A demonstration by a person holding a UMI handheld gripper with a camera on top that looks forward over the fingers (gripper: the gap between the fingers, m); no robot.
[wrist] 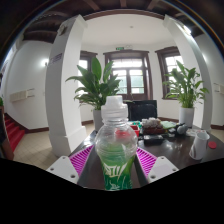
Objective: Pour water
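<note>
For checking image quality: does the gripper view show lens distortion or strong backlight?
Gripper view: fisheye distortion bends the pillars inward; bright daylight from the door washes out its panes; the bottle between the pads stays fairly sharp.

One gripper-mounted wide-angle view, close above the fingers (78, 160), facing forward across a table (178, 148)

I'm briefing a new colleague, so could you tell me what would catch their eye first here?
The clear bottle with a white cap and green label stands out first, held upright between the gripper fingers, whose pink pads press its sides. Beyond it, two leafy plants flank a door, with a cluttered table to the bottle's right.
</note>
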